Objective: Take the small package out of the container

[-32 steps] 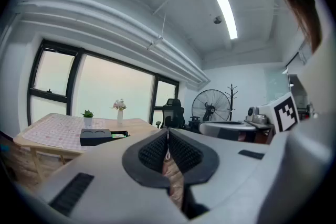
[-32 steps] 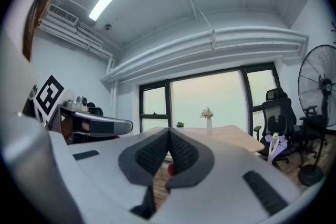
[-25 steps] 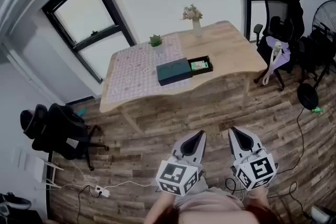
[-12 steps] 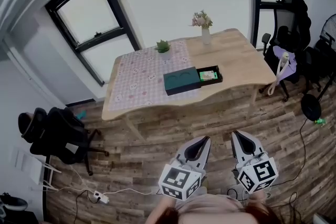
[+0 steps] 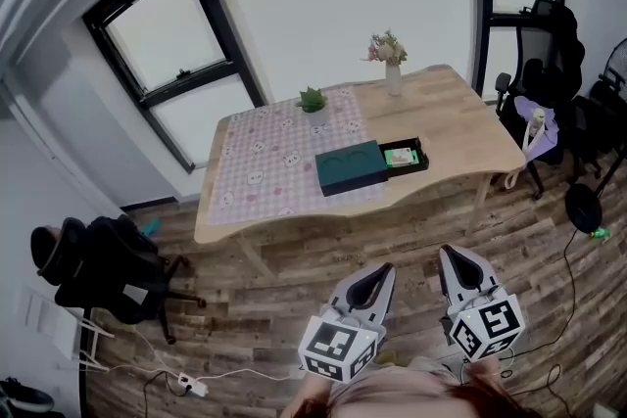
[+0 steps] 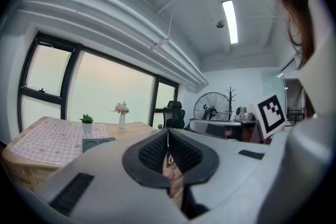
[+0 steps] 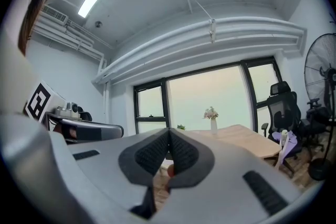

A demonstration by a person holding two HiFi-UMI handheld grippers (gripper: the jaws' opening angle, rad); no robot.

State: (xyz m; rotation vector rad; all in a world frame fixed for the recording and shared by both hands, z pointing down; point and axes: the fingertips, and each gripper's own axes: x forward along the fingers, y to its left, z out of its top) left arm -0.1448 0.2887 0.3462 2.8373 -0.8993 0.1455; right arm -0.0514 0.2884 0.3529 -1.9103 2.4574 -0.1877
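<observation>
On the wooden table lies a dark teal container with its black drawer pulled out to the right. A small green and white package rests inside the drawer. Both grippers hover low over the floor, well short of the table. My left gripper is shut with nothing in it; in the left gripper view its jaws meet at the tips. My right gripper is shut and empty too, its jaws pressed together. The container peeks over the left jaw.
A pink patterned cloth covers the table's left half, with a small potted plant and a flower vase at the back. Office chairs and a fan stand right; a black chair and power strip left.
The head view has tilted, so the table and container sit lower and further right in it. Both grippers stay shut and have slid slightly lower and right in the frame.
</observation>
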